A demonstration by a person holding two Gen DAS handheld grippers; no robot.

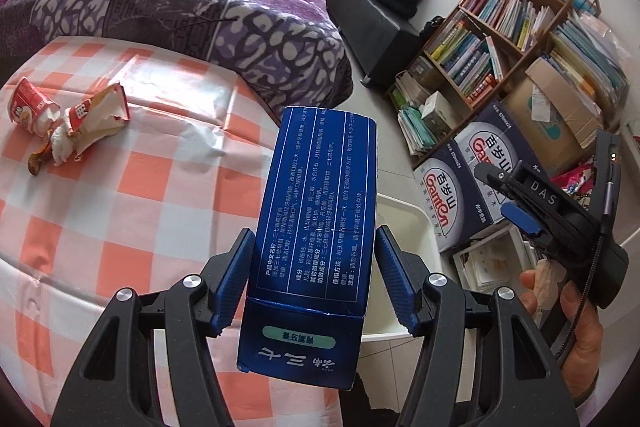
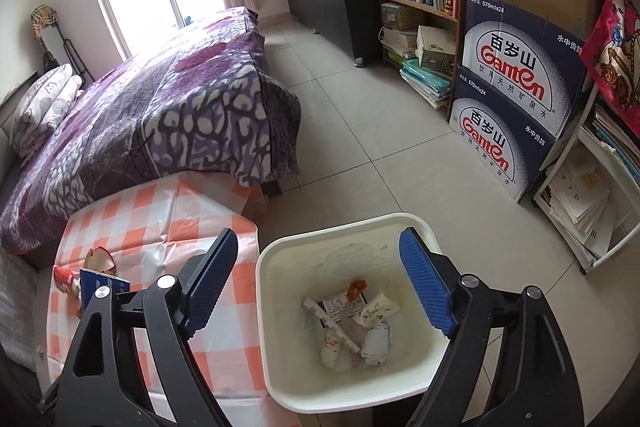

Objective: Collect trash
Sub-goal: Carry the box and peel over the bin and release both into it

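My left gripper (image 1: 314, 273) is shut on a long blue toothpaste box (image 1: 316, 211) and holds it above the edge of the orange-checked table (image 1: 140, 211), beside the white trash bin (image 1: 404, 223). Crumpled red and white wrappers with tissue (image 1: 68, 123) lie at the table's far left. My right gripper (image 2: 320, 279) is open and empty, hovering over the white trash bin (image 2: 276, 307), which holds several scraps of paper and wrappers (image 2: 352, 323). The blue box (image 2: 102, 285) and the wrappers (image 2: 80, 273) show at the left of the right wrist view. The right gripper (image 1: 516, 195) also shows in the left wrist view.
A bed with a purple quilt (image 2: 160, 115) stands behind the table. A bookshelf (image 1: 500, 39), stacked Ganten water cartons (image 2: 520, 99) and paper piles (image 2: 580, 211) line the right wall. Tiled floor (image 2: 360, 131) lies between bed and shelf.
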